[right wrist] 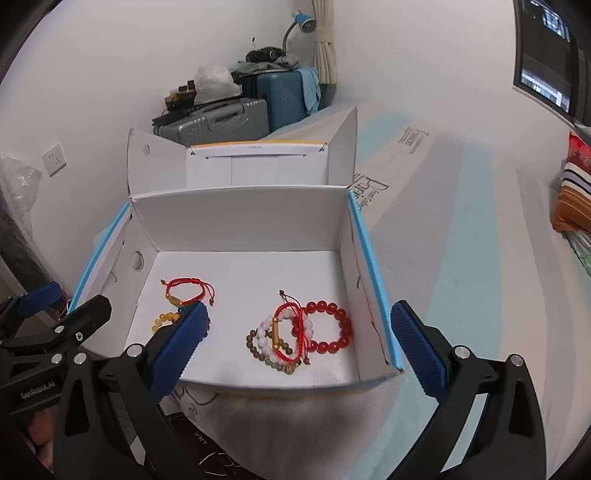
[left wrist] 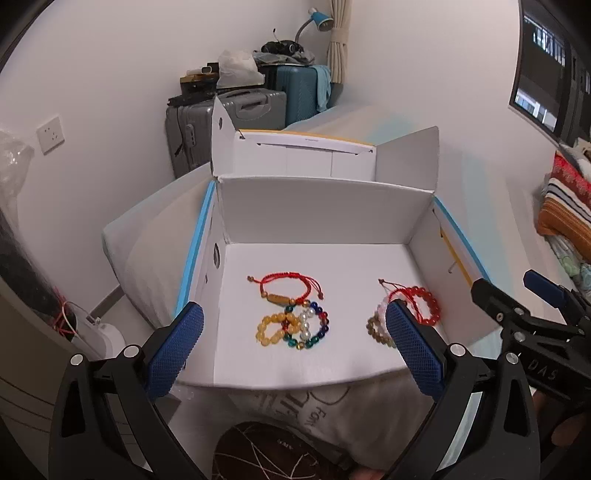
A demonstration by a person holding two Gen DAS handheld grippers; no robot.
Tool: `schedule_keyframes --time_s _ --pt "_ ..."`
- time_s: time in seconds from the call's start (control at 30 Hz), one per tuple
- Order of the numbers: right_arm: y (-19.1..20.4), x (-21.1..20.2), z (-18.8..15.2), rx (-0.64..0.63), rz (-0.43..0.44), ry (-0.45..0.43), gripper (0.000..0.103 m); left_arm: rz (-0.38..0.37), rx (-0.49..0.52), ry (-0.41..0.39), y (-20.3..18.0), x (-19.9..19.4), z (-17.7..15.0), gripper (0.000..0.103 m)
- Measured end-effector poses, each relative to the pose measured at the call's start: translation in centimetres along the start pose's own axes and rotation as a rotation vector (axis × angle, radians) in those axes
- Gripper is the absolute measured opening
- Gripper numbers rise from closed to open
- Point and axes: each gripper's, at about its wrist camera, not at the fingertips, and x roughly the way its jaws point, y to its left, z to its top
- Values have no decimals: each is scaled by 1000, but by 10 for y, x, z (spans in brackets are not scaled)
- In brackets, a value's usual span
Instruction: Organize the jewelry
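Observation:
A white cardboard box with blue edges lies open on the bed; it also shows in the right wrist view. Inside, a left pile holds a red cord bracelet, a yellow bead bracelet and a multicolour bead bracelet. A right pile holds a red bead bracelet, a pink-white bead bracelet, a brown bead bracelet and a red cord bracelet. My left gripper is open and empty above the box's near edge. My right gripper is open and empty, over the right pile.
The box's lid stands open behind it. Suitcases and a desk lamp stand at the far wall. Striped pillows lie at the right. A printed sheet covers the bed.

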Motion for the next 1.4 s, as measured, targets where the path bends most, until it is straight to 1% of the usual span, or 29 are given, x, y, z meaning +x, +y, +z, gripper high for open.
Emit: schedule_keyframes --time_s 0.13,0.33,0.47,0.63,0.93,1.1,1.4 --pt "0 -15 -15 -7 -12 -34 95 11 0 -19 6 -9 -13 97" --pt "5 -25 -42 -28 -30 -53 95 44 23 -58 8 -22 -36 97" --pt "5 -29 -59 -25 -36 -57 95 40 23 -48 10 -23 -53 97" --pt "6 -34 -70 -23 -49 -71 95 49 48 -49 8 -22 -70 97" --pt "6 -34 -75 -20 -59 -65 95 34 49 -53 7 -22 -74 97" --pt "6 -32 -76 -19 -63 -59 95 28 45 -41 7 -20 -74 97" --pt "6 -30 -75 -17 -65 -54 95 49 77 -49 1 -21 -73 97"
